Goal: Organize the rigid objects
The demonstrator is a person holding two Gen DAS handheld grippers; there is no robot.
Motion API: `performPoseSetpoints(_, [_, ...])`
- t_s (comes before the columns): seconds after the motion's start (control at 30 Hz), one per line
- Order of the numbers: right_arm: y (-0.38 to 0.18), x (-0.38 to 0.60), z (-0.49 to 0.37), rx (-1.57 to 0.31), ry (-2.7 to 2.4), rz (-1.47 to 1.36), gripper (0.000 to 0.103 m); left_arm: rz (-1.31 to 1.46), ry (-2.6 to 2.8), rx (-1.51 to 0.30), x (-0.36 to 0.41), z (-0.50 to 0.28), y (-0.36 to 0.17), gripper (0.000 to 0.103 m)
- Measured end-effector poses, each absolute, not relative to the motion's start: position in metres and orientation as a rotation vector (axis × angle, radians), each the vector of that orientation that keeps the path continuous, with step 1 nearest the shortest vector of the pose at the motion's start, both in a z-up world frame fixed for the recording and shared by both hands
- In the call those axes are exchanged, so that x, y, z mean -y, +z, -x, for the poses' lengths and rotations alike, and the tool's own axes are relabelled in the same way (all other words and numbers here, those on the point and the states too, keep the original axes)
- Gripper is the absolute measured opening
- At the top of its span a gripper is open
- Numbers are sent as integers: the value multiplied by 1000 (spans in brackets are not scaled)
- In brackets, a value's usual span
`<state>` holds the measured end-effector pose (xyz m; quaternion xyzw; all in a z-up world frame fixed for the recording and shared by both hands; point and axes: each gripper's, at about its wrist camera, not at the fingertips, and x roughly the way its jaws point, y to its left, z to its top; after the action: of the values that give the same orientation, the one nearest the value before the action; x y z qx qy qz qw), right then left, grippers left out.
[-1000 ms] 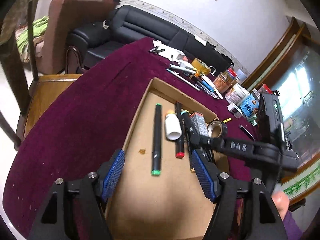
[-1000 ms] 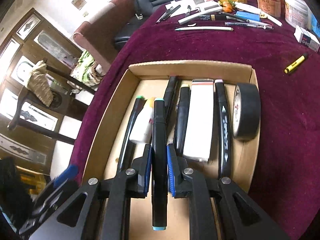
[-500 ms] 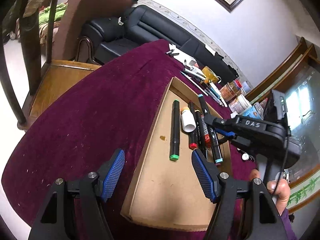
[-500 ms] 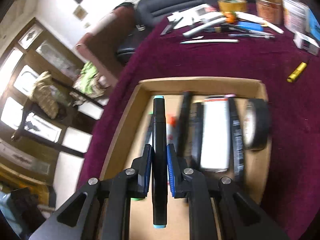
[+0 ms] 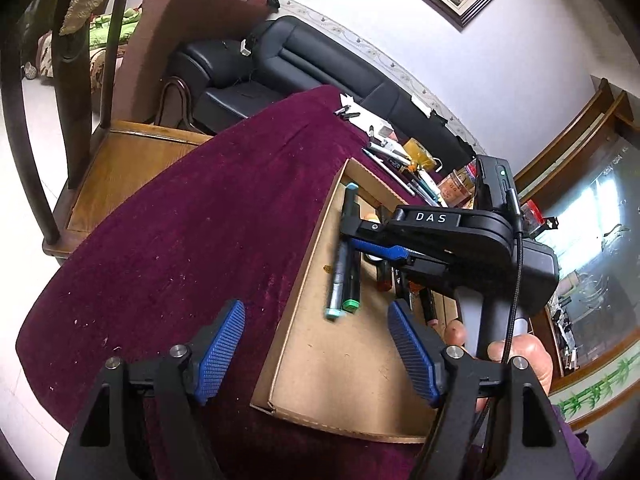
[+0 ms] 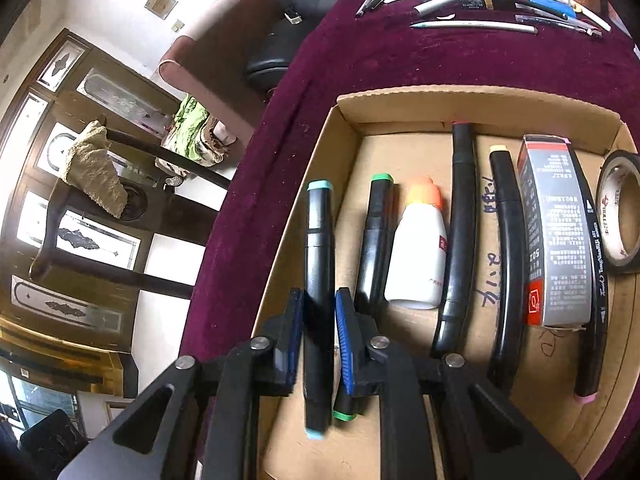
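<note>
A shallow cardboard box (image 6: 472,108) lies on a maroon tablecloth (image 5: 192,248). My right gripper (image 6: 318,344) is shut on a black marker with teal caps (image 6: 318,248) and holds it low at the box's left side, beside a green-capped marker (image 6: 376,220). To their right lie a white bottle (image 6: 418,256), more black markers, a grey glue box (image 6: 554,232) and a tape roll (image 6: 620,216). In the left wrist view the right gripper (image 5: 360,244) holds the teal marker (image 5: 338,276) over the box (image 5: 352,364). My left gripper (image 5: 316,344) is open and empty above the box's near left edge.
Loose pens and markers (image 6: 480,24) lie on the cloth beyond the box, with jars and a tape roll (image 5: 420,152) further back. A black sofa (image 5: 304,68), an armchair and a wooden chair (image 5: 116,160) stand beyond the table's left edge.
My right gripper has carried the teal-capped marker leftwards across the box, to the left of the green-capped marker, and lowered it. My left gripper has drawn back and stayed open.
</note>
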<state>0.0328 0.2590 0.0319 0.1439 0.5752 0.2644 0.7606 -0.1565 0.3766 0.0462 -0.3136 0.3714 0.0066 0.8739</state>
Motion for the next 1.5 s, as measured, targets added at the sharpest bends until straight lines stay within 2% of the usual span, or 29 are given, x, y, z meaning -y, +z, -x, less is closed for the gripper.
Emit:
performPoseSetpoints(0.1, [37,-256,-32,-1223,572,-306,34,657,20,-778,-375,157,47,78])
performPoseSetpoints(0.47, [67,-203,-15,-1117,590,-264,43,563,-1,-801,-338,154,60,82])
performPoseSetpoints(0.7, [89,-83,10,-967,442,-224,56,428,-53,-814,-287,147,68,83])
performPoseSetpoints(0.93, [82,69,12,-926,199,-396,56,348,-177,-880,-220,134,65,83])
performPoseSetpoints(1.13, [68,147,17,-913,61,-494,60,273,-251,-946,-170,129,55,83])
performPoseSetpoints(1.5, [35,142,-70,-1040,-29,-479,60,207,-308,-978,-135,138,57,83])
